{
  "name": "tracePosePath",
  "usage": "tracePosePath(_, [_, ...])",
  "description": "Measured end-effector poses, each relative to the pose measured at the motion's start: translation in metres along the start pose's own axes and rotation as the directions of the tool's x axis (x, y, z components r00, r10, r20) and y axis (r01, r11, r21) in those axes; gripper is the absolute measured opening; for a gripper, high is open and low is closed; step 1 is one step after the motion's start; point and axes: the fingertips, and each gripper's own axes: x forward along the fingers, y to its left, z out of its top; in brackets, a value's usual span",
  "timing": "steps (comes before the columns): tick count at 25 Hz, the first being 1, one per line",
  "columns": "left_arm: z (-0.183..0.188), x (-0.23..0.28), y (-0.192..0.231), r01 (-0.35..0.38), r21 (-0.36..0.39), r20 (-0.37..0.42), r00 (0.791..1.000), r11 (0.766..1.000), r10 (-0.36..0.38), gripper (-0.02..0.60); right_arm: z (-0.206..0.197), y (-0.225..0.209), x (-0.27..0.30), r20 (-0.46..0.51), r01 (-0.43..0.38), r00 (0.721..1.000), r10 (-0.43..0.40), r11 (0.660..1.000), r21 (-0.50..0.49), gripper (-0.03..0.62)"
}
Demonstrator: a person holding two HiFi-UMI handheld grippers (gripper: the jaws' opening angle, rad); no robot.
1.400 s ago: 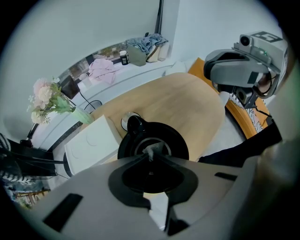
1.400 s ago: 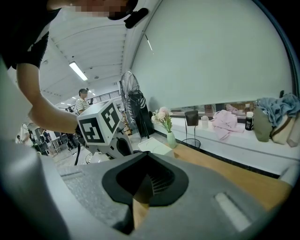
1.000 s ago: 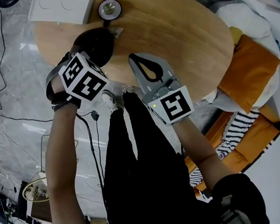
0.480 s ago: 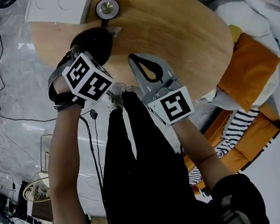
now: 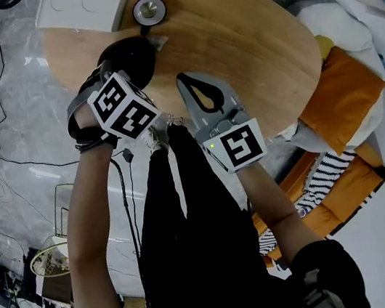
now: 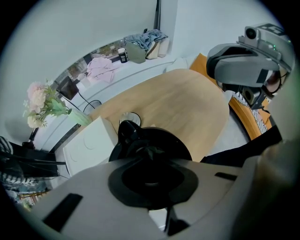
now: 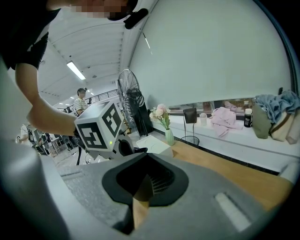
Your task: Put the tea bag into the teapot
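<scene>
One black teapot (image 5: 129, 56) stands at the near left of the single round wooden table (image 5: 246, 37). The left gripper (image 6: 149, 153) hangs over the pot's open mouth with its jaws drawn together; nothing can be made out between them. A small pale scrap (image 5: 160, 42) lies against the pot's far side, and it cannot be told whether this is the tea bag. The right gripper (image 5: 184, 79), just right of the pot, is closed and empty. Farther off sit one round metal disc (image 5: 148, 8) and one white box (image 5: 83, 6).
</scene>
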Motion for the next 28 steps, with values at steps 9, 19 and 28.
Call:
tracePosePath(9, [0.000,-0.003,0.001,0.002,-0.018,0.023,1.000,1.000,-0.001,0.051,-0.009,0.001,-0.004,-0.067,-0.009,0.998,0.007,1.000,-0.027,0.005])
tracePosePath(19, [0.000,-0.006,0.003,-0.016,-0.009,0.034,0.999,1.000,0.017,0.080,-0.008,0.006,-0.005,-0.058,-0.015,0.998,0.014,0.999,-0.029,0.005])
tracePosePath(28, [0.001,-0.009,0.002,-0.028,-0.003,0.044,0.999,1.000,0.028,0.083,-0.007,0.009,-0.010,-0.047,-0.014,0.999,0.012,0.999,-0.031,0.005])
